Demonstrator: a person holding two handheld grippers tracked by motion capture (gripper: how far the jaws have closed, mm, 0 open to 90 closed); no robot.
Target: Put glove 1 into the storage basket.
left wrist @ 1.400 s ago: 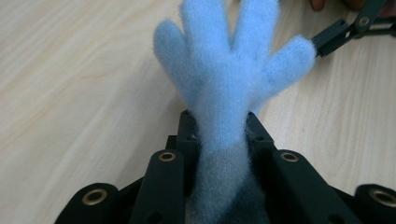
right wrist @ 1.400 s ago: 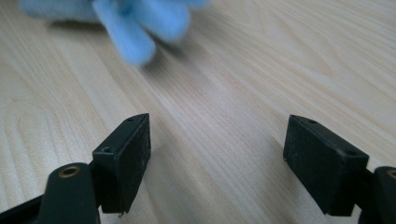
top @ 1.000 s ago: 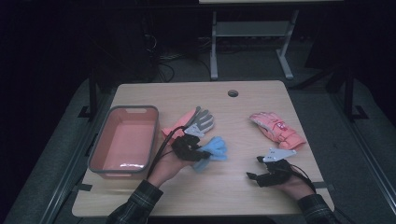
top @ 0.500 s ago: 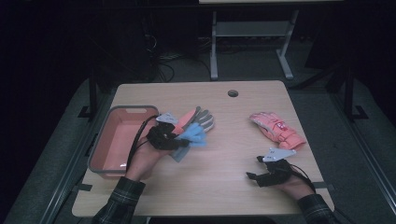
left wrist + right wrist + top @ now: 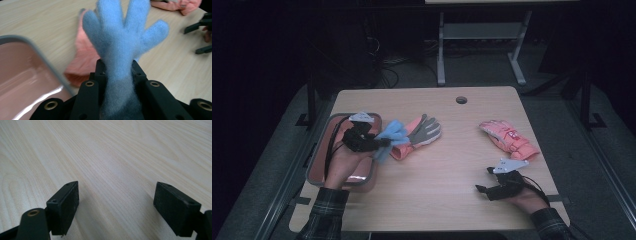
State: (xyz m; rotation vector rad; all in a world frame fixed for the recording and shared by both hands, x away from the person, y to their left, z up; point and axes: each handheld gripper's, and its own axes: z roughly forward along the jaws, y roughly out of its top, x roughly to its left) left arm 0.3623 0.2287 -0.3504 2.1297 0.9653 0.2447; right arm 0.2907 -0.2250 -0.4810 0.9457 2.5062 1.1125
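A fuzzy blue glove (image 5: 391, 137) (image 5: 122, 37) hangs clamped at its cuff in my left gripper (image 5: 379, 143) (image 5: 117, 72), its fingers sticking out past the jaws. That gripper hovers above the right rim of the pink tray (image 5: 318, 159) (image 5: 30, 72). An orange and grey glove (image 5: 421, 133) (image 5: 83, 57) lies flat on the table just beyond the blue one. Near the table's front right, my right gripper (image 5: 483, 189) (image 5: 116, 207) rests low over bare wood, open, with nothing between its pads.
A pink glove (image 5: 508, 138) (image 5: 175, 3) lies at the right of the wooden table (image 5: 447, 170). A round cable hole (image 5: 461, 99) sits near the far edge. A metal stand (image 5: 479, 45) is on the dark floor behind the table.
My left gripper has carried the blue glove leftward and slightly up, from the middle of the table to the tray's right rim. The right gripper has stayed put.
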